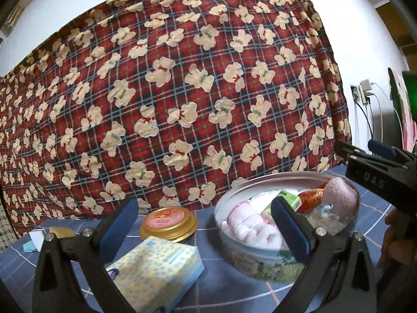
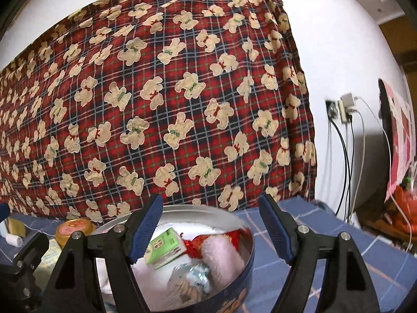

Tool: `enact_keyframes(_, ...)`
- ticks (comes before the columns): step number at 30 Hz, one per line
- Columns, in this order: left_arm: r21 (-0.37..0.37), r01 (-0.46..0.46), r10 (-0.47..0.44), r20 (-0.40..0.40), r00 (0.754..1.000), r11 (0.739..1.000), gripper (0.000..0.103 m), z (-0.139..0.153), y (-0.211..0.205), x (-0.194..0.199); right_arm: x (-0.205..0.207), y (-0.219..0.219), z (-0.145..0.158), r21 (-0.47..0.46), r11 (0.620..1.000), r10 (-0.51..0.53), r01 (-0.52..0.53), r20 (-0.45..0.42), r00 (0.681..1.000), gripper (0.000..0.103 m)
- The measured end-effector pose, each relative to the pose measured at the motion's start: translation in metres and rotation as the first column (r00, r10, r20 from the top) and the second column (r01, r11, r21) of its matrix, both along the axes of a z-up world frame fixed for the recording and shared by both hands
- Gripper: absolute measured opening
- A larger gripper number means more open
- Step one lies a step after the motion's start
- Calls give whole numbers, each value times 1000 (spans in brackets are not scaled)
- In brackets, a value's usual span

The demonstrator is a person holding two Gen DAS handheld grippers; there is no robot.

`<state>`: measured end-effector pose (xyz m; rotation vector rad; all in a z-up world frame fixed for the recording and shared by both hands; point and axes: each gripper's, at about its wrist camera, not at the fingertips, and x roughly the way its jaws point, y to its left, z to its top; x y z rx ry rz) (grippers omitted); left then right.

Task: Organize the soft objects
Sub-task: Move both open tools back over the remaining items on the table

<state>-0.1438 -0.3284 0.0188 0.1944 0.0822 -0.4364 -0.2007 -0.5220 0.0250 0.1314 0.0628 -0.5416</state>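
A round metal tin (image 1: 260,262) stands on the blue checked cloth. In it lie a rolled white-and-pink towel (image 1: 250,230), a green pack (image 1: 289,198), a red-and-gold pouch (image 1: 312,198) and a pink fluffy piece (image 1: 341,193). My left gripper (image 1: 206,227) is open and empty, just in front of the tin's left side. A yellow-and-blue tissue pack (image 1: 156,268) lies under its left finger. My right gripper (image 2: 211,230) is open and empty over the tin (image 2: 203,208), above the green pack (image 2: 164,245) and the pink fluffy piece (image 2: 221,258).
A gold-lidded jar (image 1: 169,221) stands left of the tin, with a small white box (image 1: 36,237) further left. A red plaid blanket with bears (image 1: 182,91) hangs behind. A wall socket with chargers and cables (image 2: 344,109) is at the right. Bare blue cloth (image 2: 312,234) lies right of the tin.
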Motion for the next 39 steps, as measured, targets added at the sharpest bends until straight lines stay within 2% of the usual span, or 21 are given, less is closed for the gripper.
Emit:
enact_keyframes(8, 33, 22, -22, -17, 1000, 999, 103, -2, 25, -10, -23, 11, -5, 103, 993, -61, 59, 15, 998, 78)
enact_keyframes(12, 52, 17, -16, -16, 1000, 999, 103, -3, 43, -9, -26, 30, -3, 73, 996, -55, 54, 8, 998, 78)
enact_keyframes(20, 66, -38, 39, -9, 999, 997, 103, -4, 95, 7, -4, 85, -4, -19, 1000, 3, -4, -69, 998, 78)
enact_keyframes(31, 51, -126, 128, -33, 991, 991, 103, -5, 160, 36, 26, 158, -4, -2, 992, 128, -128, -64, 990, 78)
enact_keyframes(39, 37, -182, 185, -105, 977, 983, 103, -8, 200, 62, 56, 214, -6, 23, 970, 245, -244, -70, 967, 78)
